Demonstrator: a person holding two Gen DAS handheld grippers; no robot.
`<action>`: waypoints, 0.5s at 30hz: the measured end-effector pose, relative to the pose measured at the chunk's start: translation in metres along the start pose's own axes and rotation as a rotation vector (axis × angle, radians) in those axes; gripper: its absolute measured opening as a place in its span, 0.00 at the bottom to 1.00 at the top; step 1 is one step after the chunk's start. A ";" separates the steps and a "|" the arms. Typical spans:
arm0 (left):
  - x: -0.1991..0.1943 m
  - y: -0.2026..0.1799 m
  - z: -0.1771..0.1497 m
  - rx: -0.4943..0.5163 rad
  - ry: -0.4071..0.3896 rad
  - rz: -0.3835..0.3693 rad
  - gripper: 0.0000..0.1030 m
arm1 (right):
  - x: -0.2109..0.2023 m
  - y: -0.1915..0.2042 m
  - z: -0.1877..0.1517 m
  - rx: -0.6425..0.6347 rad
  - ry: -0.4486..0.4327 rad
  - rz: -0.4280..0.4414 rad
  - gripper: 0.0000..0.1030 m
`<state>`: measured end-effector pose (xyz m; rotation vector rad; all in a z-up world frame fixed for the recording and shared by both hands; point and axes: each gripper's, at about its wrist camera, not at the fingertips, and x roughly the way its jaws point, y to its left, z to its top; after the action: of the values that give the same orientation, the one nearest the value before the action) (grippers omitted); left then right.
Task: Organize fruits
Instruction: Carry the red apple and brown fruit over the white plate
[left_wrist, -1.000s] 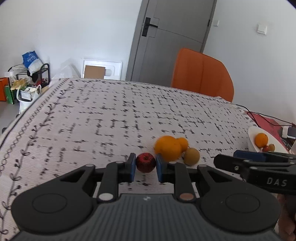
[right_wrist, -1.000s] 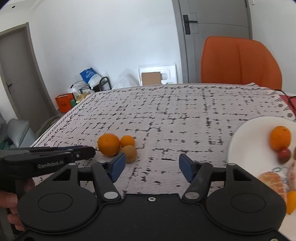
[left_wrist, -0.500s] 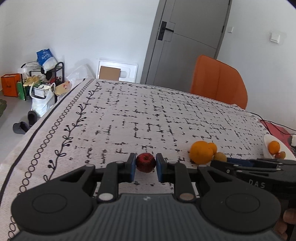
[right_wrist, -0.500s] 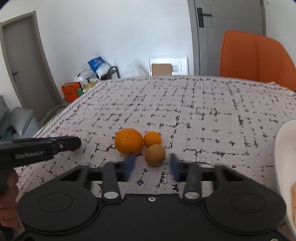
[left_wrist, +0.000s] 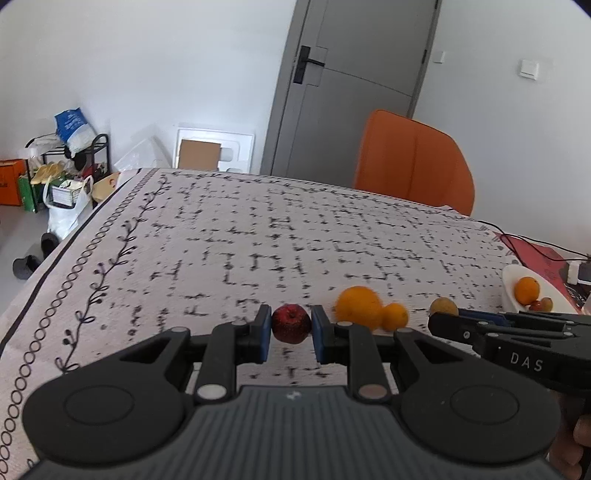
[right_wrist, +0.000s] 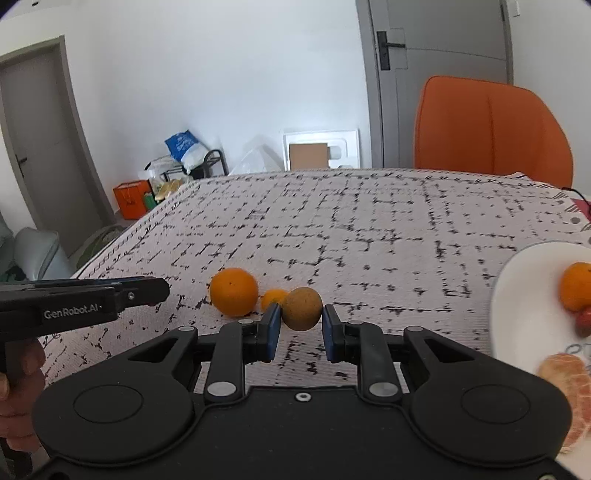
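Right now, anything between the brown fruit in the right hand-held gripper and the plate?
Nothing visible. The right hand-held gripper has the brown fruit between its fingers; bare tablecloth runs from there to the plate on the right. The two oranges sit on the far side, away from that path.

Both wrist views look low across the table (left_wrist: 280, 236), sharing the oranges (right_wrist: 233, 291).

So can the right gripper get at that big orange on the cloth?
Probably not right now: the right gripper already brackets the brown fruit, which sits before the big orange.
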<state>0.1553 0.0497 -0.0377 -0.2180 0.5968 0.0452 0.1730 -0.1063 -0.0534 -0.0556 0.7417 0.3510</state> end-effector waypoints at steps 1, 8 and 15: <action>0.000 -0.004 0.001 0.005 -0.003 -0.004 0.21 | -0.002 -0.002 0.000 0.004 -0.006 -0.001 0.22; -0.001 -0.027 0.002 0.035 -0.013 -0.034 0.21 | -0.015 -0.019 0.000 0.027 -0.028 -0.024 0.22; -0.001 -0.048 0.004 0.061 -0.018 -0.065 0.21 | -0.034 -0.036 0.000 0.047 -0.062 -0.054 0.22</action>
<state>0.1616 0.0040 -0.0245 -0.1772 0.5721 -0.0338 0.1619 -0.1497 -0.0335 -0.0208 0.6852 0.2823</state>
